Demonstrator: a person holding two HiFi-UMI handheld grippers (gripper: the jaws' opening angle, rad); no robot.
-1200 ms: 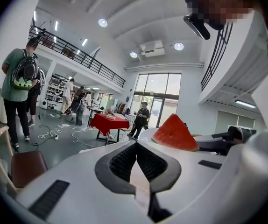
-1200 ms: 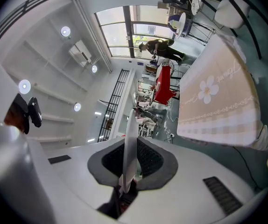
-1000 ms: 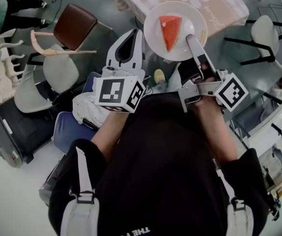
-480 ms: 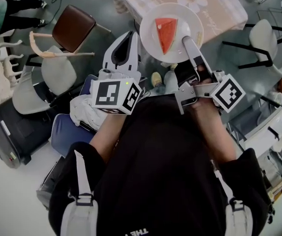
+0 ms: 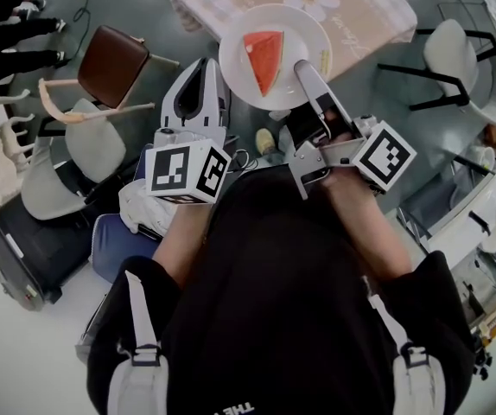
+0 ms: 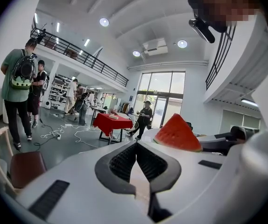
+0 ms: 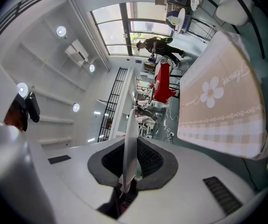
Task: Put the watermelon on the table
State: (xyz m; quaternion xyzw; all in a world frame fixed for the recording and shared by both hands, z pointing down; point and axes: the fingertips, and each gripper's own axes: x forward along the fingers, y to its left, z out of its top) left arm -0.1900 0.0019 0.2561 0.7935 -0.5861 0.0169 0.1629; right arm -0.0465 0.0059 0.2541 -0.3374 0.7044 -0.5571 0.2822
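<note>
A red wedge of watermelon [image 5: 263, 59] lies on a white plate [image 5: 274, 89]. My right gripper [image 5: 302, 66] is shut on the plate's near rim and holds it in the air at the near edge of the table [image 5: 352, 11], which has a beige flowered cloth. In the right gripper view the plate [image 7: 130, 139] shows edge-on, clamped between the jaws, with the table [image 7: 222, 101] to the right. My left gripper [image 5: 203, 63] hangs just left of the plate, shut on nothing. From the left gripper [image 6: 136, 146] view the watermelon [image 6: 176, 133] shows to the right.
A brown chair [image 5: 114, 63] and a white chair [image 5: 92, 141] stand to the left, another white chair [image 5: 451, 54] to the right. A dark suitcase [image 5: 23, 249] sits lower left. People [image 6: 17, 92] and a red table [image 6: 113, 122] are farther off.
The whole scene has slid left in the head view. The plate stays clamped in my right gripper beside the table's edge, and the left gripper keeps its place next to it.
</note>
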